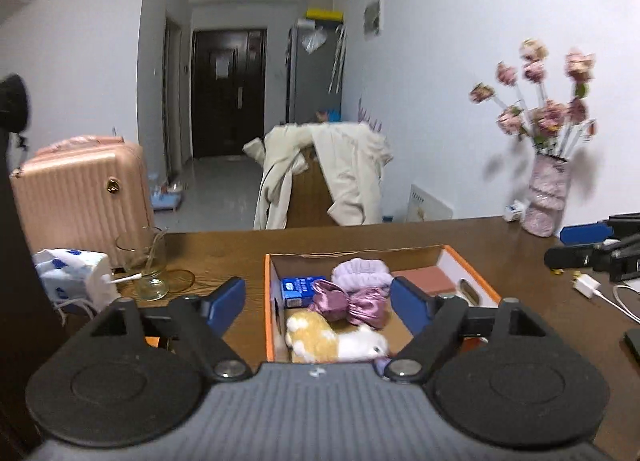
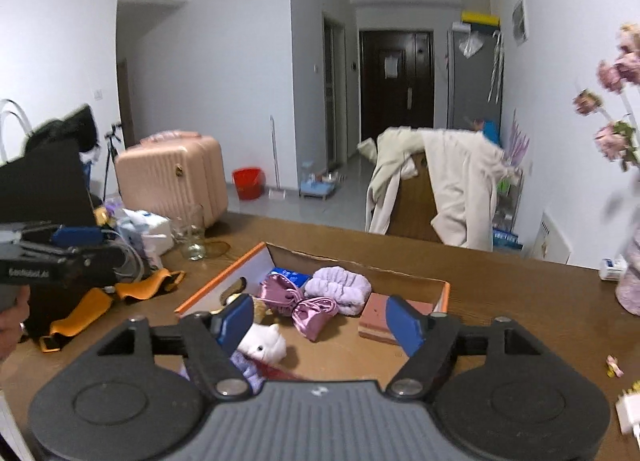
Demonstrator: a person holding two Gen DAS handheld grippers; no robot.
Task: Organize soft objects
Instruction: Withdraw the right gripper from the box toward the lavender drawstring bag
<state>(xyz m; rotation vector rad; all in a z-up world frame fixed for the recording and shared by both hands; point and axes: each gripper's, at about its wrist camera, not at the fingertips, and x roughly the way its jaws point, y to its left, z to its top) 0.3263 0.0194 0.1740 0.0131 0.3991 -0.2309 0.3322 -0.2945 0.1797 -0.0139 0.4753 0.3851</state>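
While the cardboard box (image 1: 472, 261) is lying on the brown table (image 1: 460, 233) just ahead of both grippers, its long axis is being seen as running from near to far, with the orange-edged walls on the left and on the right. The soft things are being kept inside it: a plush toy (image 1: 320, 335) at the near end, a pink satin bow (image 1: 348, 303) in the middle, and a lilac towelling band (image 1: 362, 275) further back, touching the bow. A small blue packet (image 1: 298, 291) is standing at the left wall, and a flat pinkish block (image 1: 426, 277) is lying at the right side.

The left gripper (image 1: 318, 301) is being held above the near end of the box with its blue pads wide apart, and nothing is being pressed between them; the box contents are only showing through the gap. The right gripper (image 2: 320, 321) is being held in the same manner, spread apart and empty, at the near right corner, so the box is being seen from it at a slant.

In the right wrist view the plush toy (image 2: 262, 345) is lying just beside the left pad, below and a little to the left of the gap. It is judged that the two grippers are about equally near to the box. No loose soft thing is being made out clearly on the table; an orange strap (image 2: 148, 285) is lying at the left, near a glass (image 2: 192, 235).
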